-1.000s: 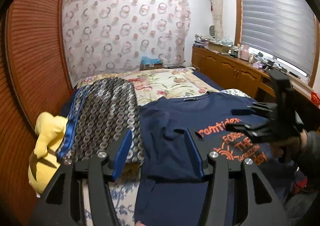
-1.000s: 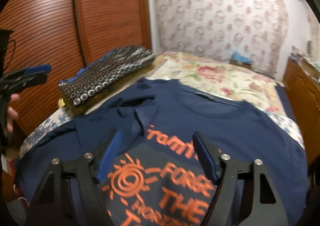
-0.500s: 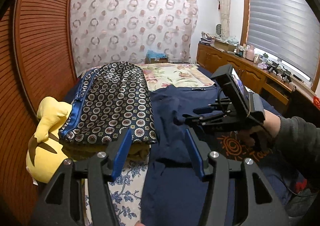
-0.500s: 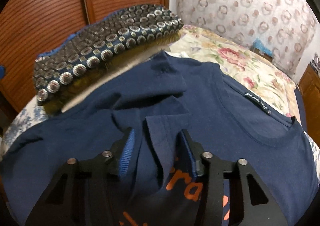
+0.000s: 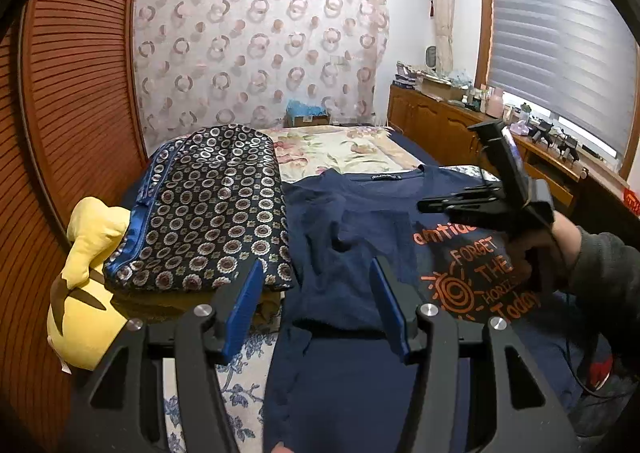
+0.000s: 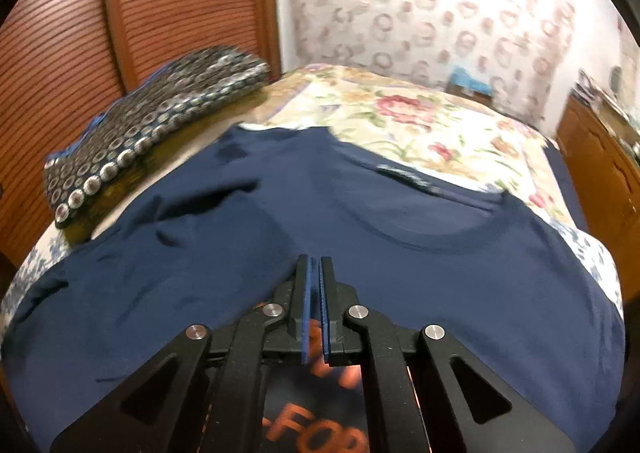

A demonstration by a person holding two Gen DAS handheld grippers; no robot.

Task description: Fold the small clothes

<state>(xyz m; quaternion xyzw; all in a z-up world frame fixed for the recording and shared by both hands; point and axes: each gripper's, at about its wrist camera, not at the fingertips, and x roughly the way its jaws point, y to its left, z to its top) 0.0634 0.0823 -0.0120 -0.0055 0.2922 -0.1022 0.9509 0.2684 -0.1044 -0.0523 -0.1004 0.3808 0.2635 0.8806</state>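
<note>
Both tongs hover over a navy T-shirt (image 5: pixel 352 253) that lies spread flat on the bed (image 5: pixel 340 149), print side up, with its collar at the far end. On the right tongs (image 6: pixel 314 265) the jaws are clenched, the blue pads pressed flat together with only a thin slit between them; their tips are at the shirt's chest, just under the collar, but I cannot tell if any cloth is pinched inside. From the left wrist view the right tongs (image 5: pixel 424 206) are seen from the side, held by a hand (image 5: pixel 536 249) in a dark grey sleeve, above the orange letters of the print. On the left tongs (image 5: pixel 314 289) the jaws stand released, about half apart, with nothing between the pads; beyond them lies the shirt's wrinkled left part with its sleeve. To the left of the left tongs is a folded patterned cloth (image 5: pixel 216 205) with ring motifs, on top of a yellow plush toy (image 5: pixel 86 285). Far behind the tongs hangs a curtain (image 5: pixel 256 45) with circles.
</note>
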